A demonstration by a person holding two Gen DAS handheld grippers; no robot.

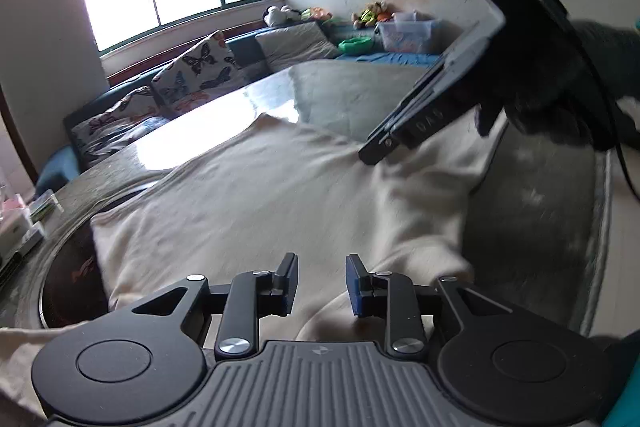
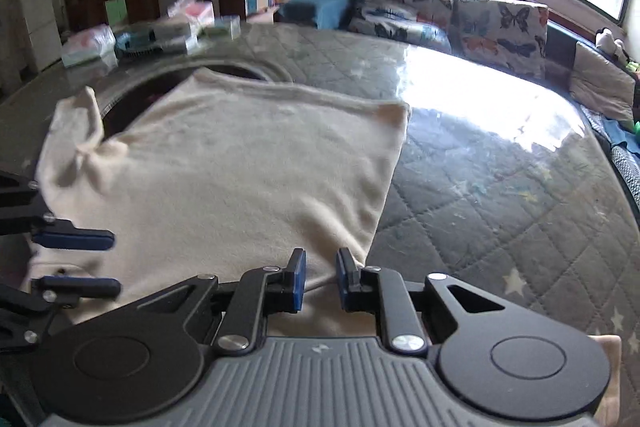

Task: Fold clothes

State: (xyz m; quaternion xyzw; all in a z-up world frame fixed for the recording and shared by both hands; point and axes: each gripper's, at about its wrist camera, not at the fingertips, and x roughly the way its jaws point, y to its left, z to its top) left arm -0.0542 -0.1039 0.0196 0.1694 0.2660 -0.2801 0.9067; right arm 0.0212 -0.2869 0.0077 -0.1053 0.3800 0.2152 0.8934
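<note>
I see the cream garment [image 2: 240, 155] spread flat on the quilted worktop [image 2: 500, 187], running away from both grippers. Left gripper [image 1: 322, 283] and right gripper [image 2: 320, 281] hover over its near edge (fingers parted, gripping nothing), the right nearer the garment's corner.

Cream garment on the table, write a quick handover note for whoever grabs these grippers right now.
Left gripper: jaws apart with a clear gap, nothing between them, just above the near part of the cream garment.
Right gripper: jaws also apart, over the garment's near right corner, not pinching it.
Garment: spread mostly flat on the table, far end overhanging the round opening, one sleeve bunched at the left.
Done: laid out; no fold is visible yet.
Left: grip the near edge, fold, tuck in the sleeve.
</note>
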